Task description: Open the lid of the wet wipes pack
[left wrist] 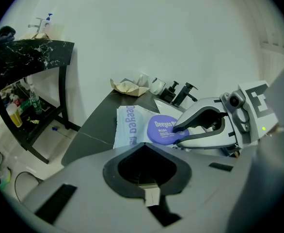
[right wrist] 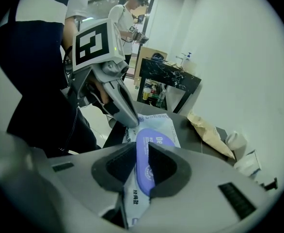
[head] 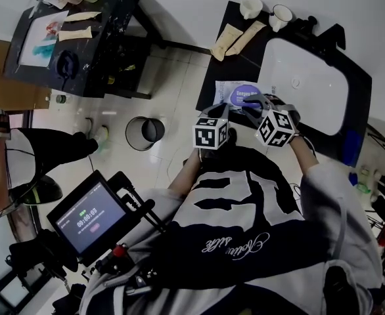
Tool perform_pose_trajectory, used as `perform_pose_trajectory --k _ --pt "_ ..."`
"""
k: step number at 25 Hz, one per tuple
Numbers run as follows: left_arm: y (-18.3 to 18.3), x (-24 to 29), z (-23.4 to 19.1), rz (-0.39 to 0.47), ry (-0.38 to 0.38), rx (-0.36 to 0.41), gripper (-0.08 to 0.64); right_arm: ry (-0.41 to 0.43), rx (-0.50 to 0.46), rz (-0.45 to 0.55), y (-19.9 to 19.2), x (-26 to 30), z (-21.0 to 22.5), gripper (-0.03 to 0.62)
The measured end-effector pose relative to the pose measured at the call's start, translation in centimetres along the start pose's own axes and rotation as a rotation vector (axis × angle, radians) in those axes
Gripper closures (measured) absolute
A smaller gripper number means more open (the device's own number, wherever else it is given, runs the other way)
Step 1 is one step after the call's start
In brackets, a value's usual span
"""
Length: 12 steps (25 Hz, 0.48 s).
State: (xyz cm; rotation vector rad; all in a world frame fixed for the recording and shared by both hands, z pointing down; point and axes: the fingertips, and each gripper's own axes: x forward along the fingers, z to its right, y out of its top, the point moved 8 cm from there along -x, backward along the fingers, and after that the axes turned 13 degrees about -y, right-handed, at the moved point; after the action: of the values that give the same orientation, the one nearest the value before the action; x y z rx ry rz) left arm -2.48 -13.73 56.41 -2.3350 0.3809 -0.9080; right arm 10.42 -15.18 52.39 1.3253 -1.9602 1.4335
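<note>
A white wet wipes pack (head: 226, 92) with a round purple lid (head: 247, 96) lies on the dark counter (head: 212, 77) beside the sink. My right gripper (right wrist: 149, 171) is shut on the lid (right wrist: 147, 154), which stands edge-on between its jaws. In the left gripper view those right fingers (left wrist: 177, 128) pinch the lid's (left wrist: 161, 129) near rim. My left gripper (left wrist: 149, 188) is shut at the pack's (left wrist: 130, 125) near edge, with a pale strip of it between the jaws. In the right gripper view its fingertips (right wrist: 132, 122) rest on the pack's corner (right wrist: 154, 123).
A white sink (head: 304, 87) fills the counter to the right. Two cups (head: 250, 7) and paper packets (head: 235, 38) sit at the counter's back, with a soap pump (left wrist: 181, 92) nearby. A bin (head: 144, 133) stands on the floor. A black table (head: 107, 18) and a person (head: 22, 149) are at left.
</note>
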Motion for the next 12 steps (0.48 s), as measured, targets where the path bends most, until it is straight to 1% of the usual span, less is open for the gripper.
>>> perform_pose_trajectory --k 2,6,7,10,12 --pt "0.0 0.1 0.1 -0.006 0.0 0.011 0.561 0.014 -0.025 -0.004 -0.1 0.1 0.0 0.516" --pt "0.1 0.5 0.2 -0.041 0.008 0.064 0.561 0.026 -0.121 -0.022 -0.1 0.9 -0.3 0.517" --pt "0.1 0.6 0.2 -0.051 0.009 0.079 0.561 0.034 -0.116 -0.028 -0.1 1.0 -0.3 0.517" --pt "0.0 0.8 0.3 -0.08 0.013 0.119 0.561 0.079 -0.006 -0.047 -0.2 1.0 0.4 0.521" --pt "0.0 0.9 0.3 -0.093 0.018 0.146 0.561 0.098 0.041 -0.043 -0.3 1.0 0.8 0.522"
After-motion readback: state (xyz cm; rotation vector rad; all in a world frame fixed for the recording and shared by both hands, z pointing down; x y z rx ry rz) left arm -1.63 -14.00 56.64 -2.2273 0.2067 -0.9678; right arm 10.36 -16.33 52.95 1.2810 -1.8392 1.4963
